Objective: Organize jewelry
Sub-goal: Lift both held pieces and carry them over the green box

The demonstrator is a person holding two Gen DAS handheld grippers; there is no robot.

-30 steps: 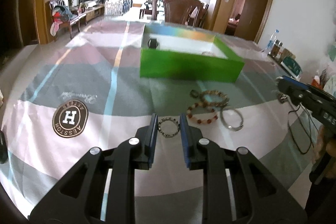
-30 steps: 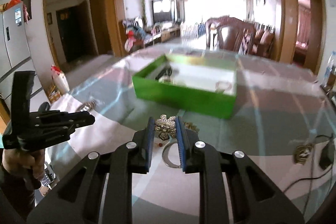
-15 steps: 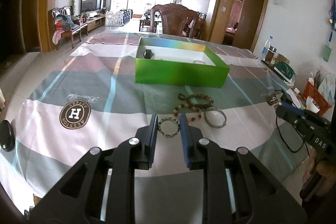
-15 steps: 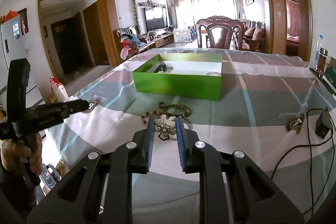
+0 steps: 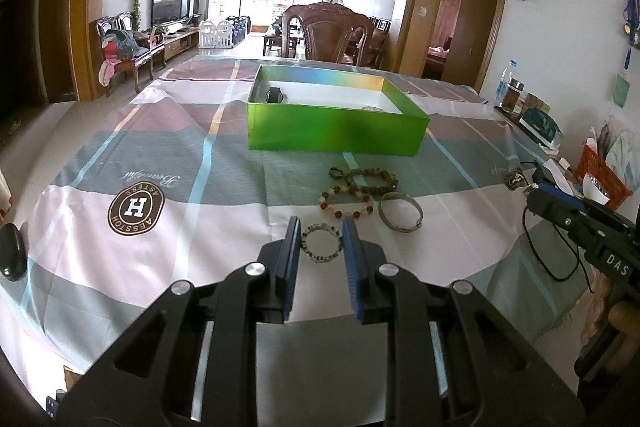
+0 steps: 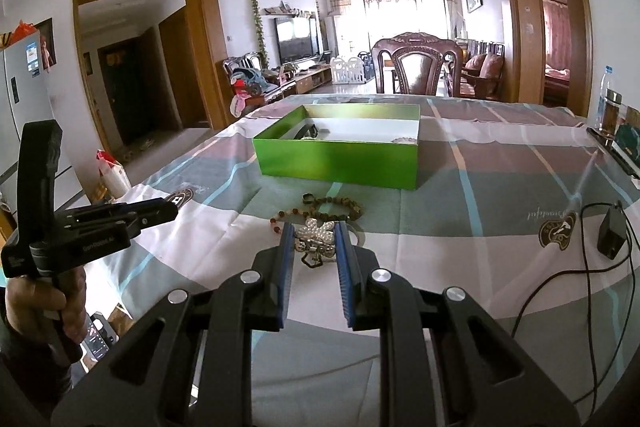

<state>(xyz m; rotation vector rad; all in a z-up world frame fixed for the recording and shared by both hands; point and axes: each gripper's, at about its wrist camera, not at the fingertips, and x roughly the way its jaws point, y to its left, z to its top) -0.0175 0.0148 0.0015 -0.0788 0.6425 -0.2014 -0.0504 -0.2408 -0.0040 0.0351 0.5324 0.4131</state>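
My left gripper (image 5: 321,241) is shut on a small speckled bead bracelet (image 5: 322,242), held above the tablecloth near the front edge. My right gripper (image 6: 314,241) is shut on a pearl flower brooch (image 6: 316,237), also held above the cloth. A green box (image 5: 336,113) stands mid-table with a dark watch (image 5: 274,94) inside; the box also shows in the right wrist view (image 6: 340,155). On the cloth before it lie a brown bead bracelet (image 5: 366,179), a red-and-white bead bracelet (image 5: 346,203) and a silver bangle (image 5: 401,215).
A checked tablecloth (image 5: 160,147) covers the table. A black adapter and cable (image 6: 610,231) lie at the right. Bottles and an orange basket (image 5: 604,179) stand along the right edge. A wooden chair (image 5: 332,35) stands behind the table. A dark round object (image 5: 12,251) sits at the left edge.
Both grippers have pulled back and risen from the jewelry pile, each keeping its piece. The box and the loose bracelets now look farther away.
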